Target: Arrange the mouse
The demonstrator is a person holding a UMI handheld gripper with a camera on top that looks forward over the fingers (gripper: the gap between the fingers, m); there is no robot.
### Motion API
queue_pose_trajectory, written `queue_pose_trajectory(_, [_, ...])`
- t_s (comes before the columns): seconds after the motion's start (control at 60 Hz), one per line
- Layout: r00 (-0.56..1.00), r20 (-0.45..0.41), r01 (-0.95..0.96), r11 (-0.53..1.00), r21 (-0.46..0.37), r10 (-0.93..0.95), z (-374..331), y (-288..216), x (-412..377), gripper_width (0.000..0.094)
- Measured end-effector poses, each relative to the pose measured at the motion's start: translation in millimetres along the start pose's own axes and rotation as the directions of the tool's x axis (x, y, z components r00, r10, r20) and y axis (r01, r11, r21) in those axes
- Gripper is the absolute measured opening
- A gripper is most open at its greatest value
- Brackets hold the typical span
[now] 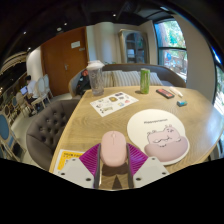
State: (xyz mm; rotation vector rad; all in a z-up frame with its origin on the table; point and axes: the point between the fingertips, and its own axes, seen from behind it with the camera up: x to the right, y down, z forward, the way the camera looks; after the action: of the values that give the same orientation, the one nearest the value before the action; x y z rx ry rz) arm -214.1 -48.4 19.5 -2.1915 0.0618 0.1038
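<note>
Gripper view, looking forward over a round wooden surface [95, 125]. At the far left of the frame, a grey upholstered chair [42, 128] stands against the surface's edge. At lower left, a yellow-bordered card [66, 157] lies flat near that edge, partly hidden behind the left finger. Left of centre, towards the upper part of the frame, a clear lidded container [96, 78] stands upright, with a printed white sheet [113, 102] lying flat just in front of it.

At lower centre, the claw [114, 170] is clenched on a pink mouse [113, 151]: the mouse sits between the two fingers, whose pads [91, 157] press against its sides. Whether the mouse rests on the surface or is raised off it cannot be determined.

Right of centre, a green bottle [144, 81] stands upright, well beyond the claw. A round white mat [150, 124] lies just right of the mouse, and a pale pink cat-shaped mat [166, 145] overlaps its lower right part. Towards the upper right, a small dark flat item [165, 92] and a small blue item [182, 102] lie near the far edge, apart from each other.
</note>
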Motion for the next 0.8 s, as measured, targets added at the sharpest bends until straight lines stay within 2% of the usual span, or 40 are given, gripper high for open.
queue_pose_trajectory(0.067, [0.997,-0.033,0.066,0.994,0.091,-0.063,-12.7,-49.8,28.4,0.0385])
queue_pose_trajectory(0.2, [0.995,-0.089,0.067,0.983,0.169,-0.053,-5.6,-109.8,101.3,0.0384])
queue_pose_trajectory(0.283, [0.990,-0.117,0.087,0.990,0.110,-0.074,19.6,-99.6,143.0,0.0384])
queue_pose_trajectory(0.517, [0.995,-0.069,0.075,0.997,-0.026,-0.077,71.7,-38.6,168.7,0.0389])
queue_pose_trajectory(0.55, [0.995,-0.070,0.077,0.997,0.004,-0.077,70.9,-41.5,168.1,0.0388])
queue_pose_trajectory(0.6, [0.994,-0.071,0.077,0.997,-0.001,-0.077,75.7,-39.5,167.6,0.0403])
queue_pose_trajectory(0.683, [0.995,-0.067,0.077,0.997,-0.024,-0.078,74.4,-38.1,166.4,0.0469])
queue_pose_trajectory(0.75, [0.995,-0.061,0.070,0.994,-0.084,-0.076,74.6,-35.4,167.0,0.0507])
queue_pose_trajectory(0.8, [0.997,-0.058,0.046,0.988,-0.145,-0.055,70.2,-31.7,166.0,0.0599])
